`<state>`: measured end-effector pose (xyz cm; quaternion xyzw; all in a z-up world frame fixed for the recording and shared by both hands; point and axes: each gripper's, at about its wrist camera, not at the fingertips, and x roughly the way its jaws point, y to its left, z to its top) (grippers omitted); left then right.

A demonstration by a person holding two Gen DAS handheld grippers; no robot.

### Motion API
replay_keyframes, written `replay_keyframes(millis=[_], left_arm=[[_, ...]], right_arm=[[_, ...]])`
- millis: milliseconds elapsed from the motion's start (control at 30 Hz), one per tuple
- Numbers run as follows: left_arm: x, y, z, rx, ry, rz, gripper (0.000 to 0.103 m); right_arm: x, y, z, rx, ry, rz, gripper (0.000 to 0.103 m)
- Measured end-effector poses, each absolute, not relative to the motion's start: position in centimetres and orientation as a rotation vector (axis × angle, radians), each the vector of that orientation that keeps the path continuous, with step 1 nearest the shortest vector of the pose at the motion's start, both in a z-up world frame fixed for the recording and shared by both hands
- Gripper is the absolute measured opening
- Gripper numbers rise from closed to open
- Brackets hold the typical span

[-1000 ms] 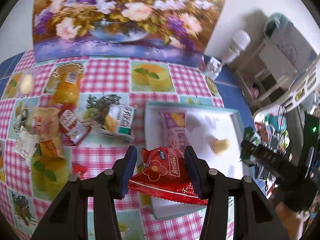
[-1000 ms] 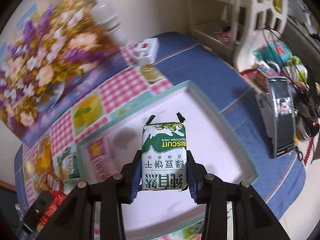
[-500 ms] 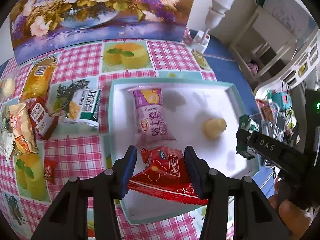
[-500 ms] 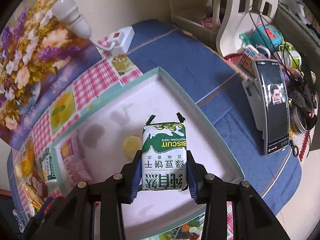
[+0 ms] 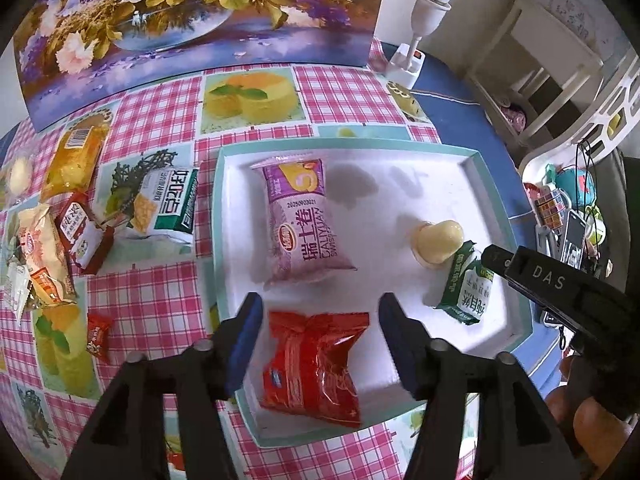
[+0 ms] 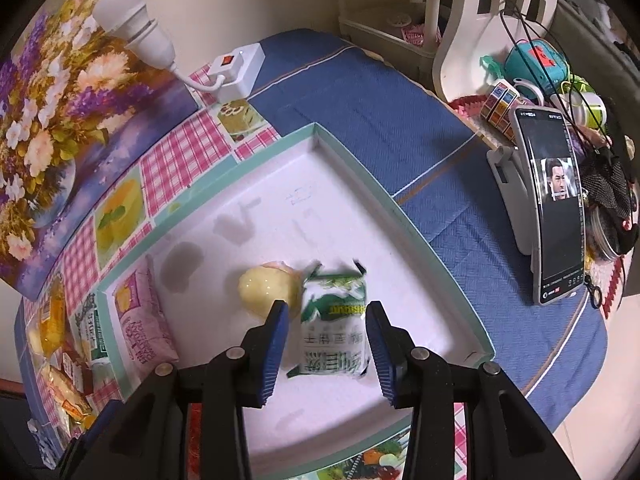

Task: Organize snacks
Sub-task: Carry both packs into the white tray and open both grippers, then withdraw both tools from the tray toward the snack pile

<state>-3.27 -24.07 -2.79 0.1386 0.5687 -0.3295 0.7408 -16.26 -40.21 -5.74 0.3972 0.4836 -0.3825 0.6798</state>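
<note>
A white tray with a teal rim [image 5: 472,156] [image 6: 404,216] lies on the checked tablecloth. My left gripper [image 5: 320,320] is open above a red snack packet [image 5: 316,368] that lies in the tray's near part. My right gripper [image 6: 326,332] is open over a green and white biscuit packet [image 6: 334,332] [image 5: 466,288] lying in the tray. A purple and pink roll packet [image 5: 300,220] [image 6: 140,324] and a yellow jelly cup [image 5: 438,242] [image 6: 266,292] also lie in the tray. The right gripper shows at the right of the left wrist view.
Several snack packets lie on the cloth left of the tray, among them a green and white cracker packet [image 5: 168,204] and an orange packet [image 5: 76,160]. A flower painting [image 5: 192,16] stands behind. A power strip [image 6: 236,68] and a phone on a stand [image 6: 554,204] are to the right.
Both grippers have opened. The red packet dropped from the left gripper into the tray, and the biscuit packet dropped from the right gripper beside the jelly cup.
</note>
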Motion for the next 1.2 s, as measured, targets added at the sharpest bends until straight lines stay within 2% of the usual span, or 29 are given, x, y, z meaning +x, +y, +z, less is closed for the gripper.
replay_keyframes(millis=[367, 400, 433, 467, 500, 667, 767, 1000, 1200], left_arm=[[-1.7, -22.7, -2.2, 0.266, 1.237, -0.674, 0.064], [-1.5, -22.5, -2.2, 0.259, 1.237, -0.665, 0.071], [-1.1, -22.2, -2.3, 0.247, 1.234, -0.647, 0.088], [-0.9, -21.9, -2.4, 0.238, 1.229, -0.635, 0.094], [-0.6, -21.5, -2.4, 0.225, 1.220, -0.620, 0.095], [1.1, -19.7, -2.5, 0.179, 1.201, -0.547, 0.095], [1.9, -18.7, -2.6, 0.156, 1.193, -0.511, 0.095], [2.9, -17.4, -2.3, 0.141, 1.175, -0.470, 0.095], [3.3, -16.6, -1.9, 0.146, 1.159, -0.460, 0.095]], right_arm=[[-15.9, -40.0, -5.7, 0.874, 1.100, -0.849, 0.044], [-15.8, -39.9, -5.8, 0.869, 1.107, -0.840, 0.047], [-15.6, -39.8, -5.9, 0.865, 1.112, -0.830, 0.052], [-15.4, -39.7, -5.9, 0.862, 1.108, -0.826, 0.067], [-15.4, -39.6, -5.8, 0.855, 1.104, -0.830, 0.079], [-14.8, -39.3, -5.8, 0.800, 1.116, -0.826, 0.086], [-14.5, -39.1, -6.0, 0.784, 1.123, -0.819, 0.103], [-13.9, -38.7, -5.5, 0.771, 1.087, -0.795, 0.103], [-14.1, -38.5, -3.8, 0.774, 0.962, -0.794, 0.103]])
